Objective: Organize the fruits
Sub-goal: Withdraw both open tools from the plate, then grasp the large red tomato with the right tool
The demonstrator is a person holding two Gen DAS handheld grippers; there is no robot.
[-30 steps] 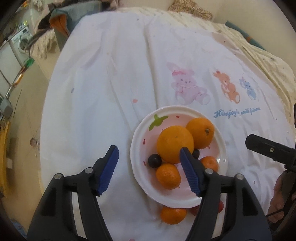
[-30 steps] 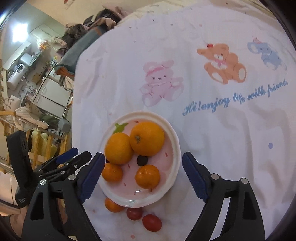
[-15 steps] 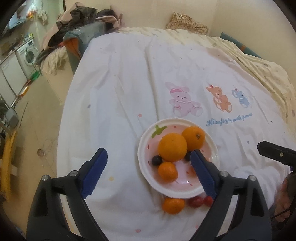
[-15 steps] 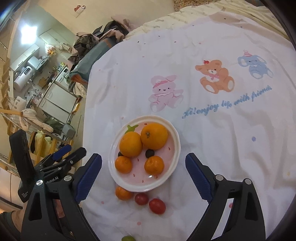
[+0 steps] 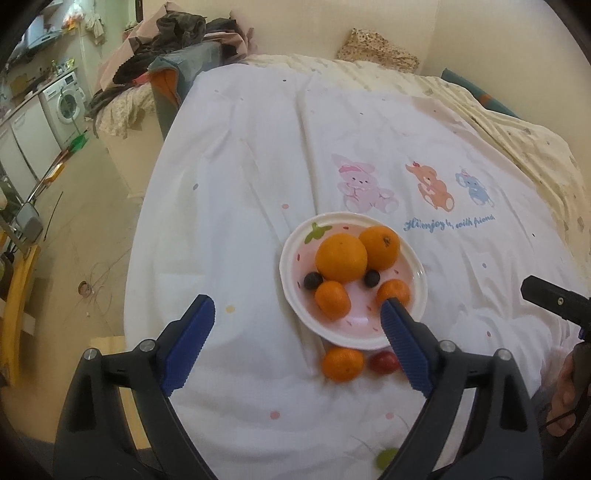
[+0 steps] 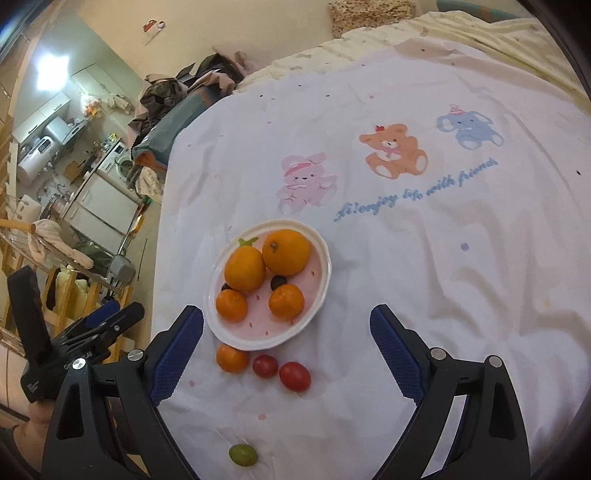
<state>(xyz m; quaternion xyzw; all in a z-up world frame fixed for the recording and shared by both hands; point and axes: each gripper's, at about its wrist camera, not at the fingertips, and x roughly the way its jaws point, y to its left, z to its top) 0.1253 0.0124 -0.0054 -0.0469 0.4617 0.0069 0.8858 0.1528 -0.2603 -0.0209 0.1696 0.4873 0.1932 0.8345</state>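
Both tongs hanging released, nothing between the jaws — left tongs (image 5: 295, 336), right tongs (image 6: 286, 350). Next: clenching on the loose mandarin (image 6: 232, 357) just ahead of the right tongs — beside the plate (image 6: 321, 295).

Beige wall (image 5: 303, 26), washing machine (image 5: 64, 99), tan floor (image 5: 85, 206).

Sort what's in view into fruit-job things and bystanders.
Job: plate holding oranges, mandarins, dark grapes; loose mandarin, two red tomatoes, green grape on the sheet.
Bystanders: cartoon sheet, clothes pile, washing machine.
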